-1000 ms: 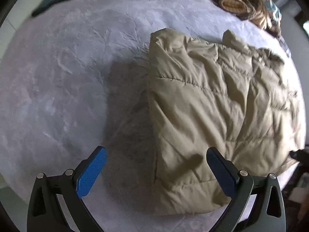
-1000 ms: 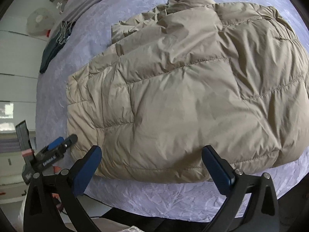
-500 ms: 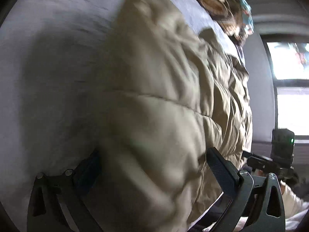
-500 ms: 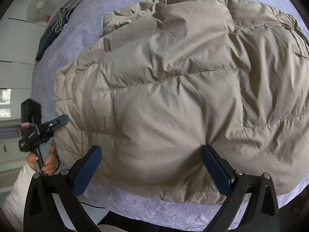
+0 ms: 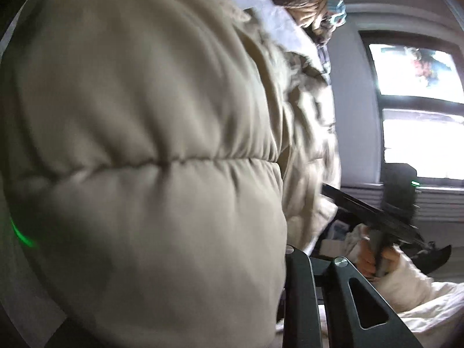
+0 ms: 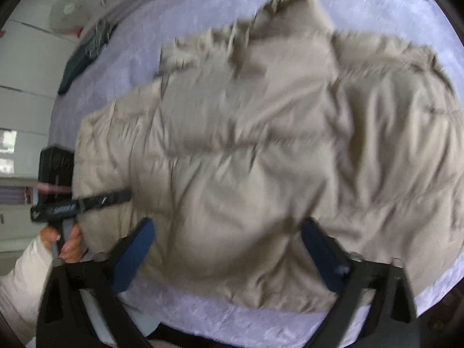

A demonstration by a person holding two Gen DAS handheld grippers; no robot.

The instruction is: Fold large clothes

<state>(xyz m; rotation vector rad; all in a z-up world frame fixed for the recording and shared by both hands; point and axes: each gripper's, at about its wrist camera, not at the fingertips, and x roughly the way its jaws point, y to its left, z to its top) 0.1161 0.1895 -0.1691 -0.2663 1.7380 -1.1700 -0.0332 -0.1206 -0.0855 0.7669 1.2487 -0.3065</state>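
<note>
A beige quilted puffer jacket [image 6: 261, 150] lies folded on a lavender bedspread [image 6: 362, 3]. My right gripper [image 6: 229, 249] is open, its blue pads either side of the jacket's near hem, which bulges between them. My left gripper also shows in the right wrist view [image 6: 116, 198], pushed into the jacket's left edge. In the left wrist view the jacket [image 5: 145, 145] fills the frame and hides the left finger; only the right finger's black frame [image 5: 301, 290] shows. The right gripper's body shows there too [image 5: 377, 217].
A dark garment [image 6: 84, 58] lies at the bed's far left edge. Patterned cloth [image 5: 307, 0] is piled at the bed's far end. A bright window [image 5: 420, 110] is on the right. The bed's near edge [image 6: 232, 324] is just below the jacket's hem.
My left gripper has moved in onto the jacket's left edge, so the fabric now fills its view. My right gripper has moved in on the near hem, which now bulges between its pads.
</note>
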